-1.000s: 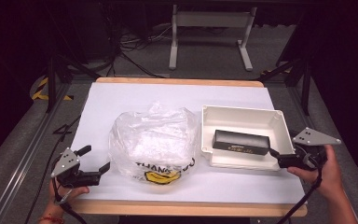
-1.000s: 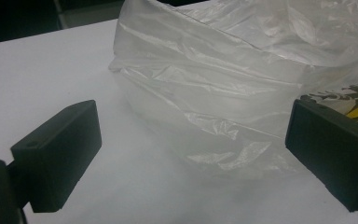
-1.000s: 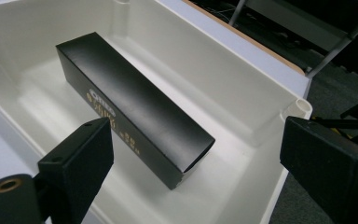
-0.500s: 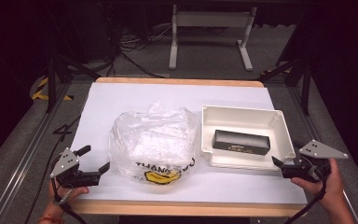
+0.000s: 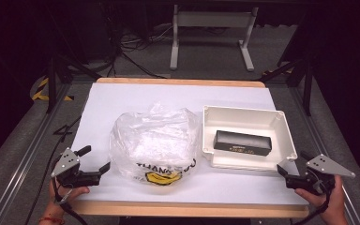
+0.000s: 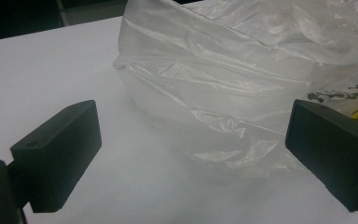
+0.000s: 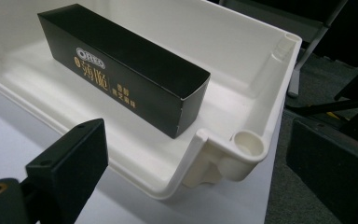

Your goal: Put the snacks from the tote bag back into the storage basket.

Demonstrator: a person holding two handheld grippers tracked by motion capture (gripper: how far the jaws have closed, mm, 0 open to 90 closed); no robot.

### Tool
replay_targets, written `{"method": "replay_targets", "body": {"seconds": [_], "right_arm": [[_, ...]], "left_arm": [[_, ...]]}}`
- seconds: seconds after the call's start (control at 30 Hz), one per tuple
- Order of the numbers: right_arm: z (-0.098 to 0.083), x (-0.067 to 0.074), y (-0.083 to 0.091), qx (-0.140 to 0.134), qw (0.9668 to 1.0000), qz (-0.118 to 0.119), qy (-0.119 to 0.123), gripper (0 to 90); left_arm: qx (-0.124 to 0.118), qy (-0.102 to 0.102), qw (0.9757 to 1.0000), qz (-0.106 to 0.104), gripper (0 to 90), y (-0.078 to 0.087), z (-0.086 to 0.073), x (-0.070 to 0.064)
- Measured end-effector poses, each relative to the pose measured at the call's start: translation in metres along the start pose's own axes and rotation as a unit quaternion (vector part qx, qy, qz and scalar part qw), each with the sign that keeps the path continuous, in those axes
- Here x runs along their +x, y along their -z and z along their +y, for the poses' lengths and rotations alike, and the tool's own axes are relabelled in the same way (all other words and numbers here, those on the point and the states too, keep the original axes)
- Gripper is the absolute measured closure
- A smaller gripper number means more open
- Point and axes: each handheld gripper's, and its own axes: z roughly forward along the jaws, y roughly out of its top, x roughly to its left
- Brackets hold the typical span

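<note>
Two grippers rest low at the near edge of the white-covered table (image 5: 136, 101). Left gripper (image 5: 95, 159): jaws wide apart, empty, pointing at the crumpled clear plastic bag (image 5: 154, 143), which lies just beside it with nothing between. The bag carries yellow-and-black print on its near side and nearly touches the white tray (image 5: 288, 140) to its right. Inside the tray lies a black box (image 5: 242, 142), flat, lengthwise, gold lettering on its side. Right gripper (image 5: 290, 164): near the tray's near right corner, clear of it, jaws spread, just been opening, nothing between them. The tray wall stands between this gripper and the box.
</note>
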Motion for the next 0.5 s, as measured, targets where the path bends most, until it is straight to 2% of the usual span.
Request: {"method": "replay_targets", "body": {"seconds": [0.13,0.23,0.33,0.37,0.4,0.5], "right_arm": [[-0.009,0.001,0.000,-0.002,0.9999,0.005,-0.013,6.3],[-0.014,0.002,0.000,-0.008,0.9999,0.007,-0.014,6.5],[-0.021,0.004,-0.002,-0.012,0.9998,-0.008,-0.015,6.3],[-0.024,0.004,-0.003,-0.019,0.9997,-0.010,-0.015,6.3],[-0.031,0.004,-0.005,-0.042,0.9988,-0.012,-0.025,6.3],[-0.035,0.004,-0.006,-0.049,0.9983,-0.020,-0.023,6.2]], "left_arm": [[0.002,-0.002,1.0000,0.000,4.4,0.000,-0.001,0.001],[0.000,-0.001,1.0000,-0.001,4.4,0.000,-0.002,0.002],[-0.002,0.001,1.0000,0.002,4.4,0.002,-0.003,0.004],[-0.004,0.002,1.0000,0.001,4.4,0.003,-0.003,0.004],[-0.005,0.002,1.0000,0.003,4.2,0.003,-0.002,0.004],[-0.004,0.000,1.0000,0.005,4.1,0.002,-0.003,0.003]]}}
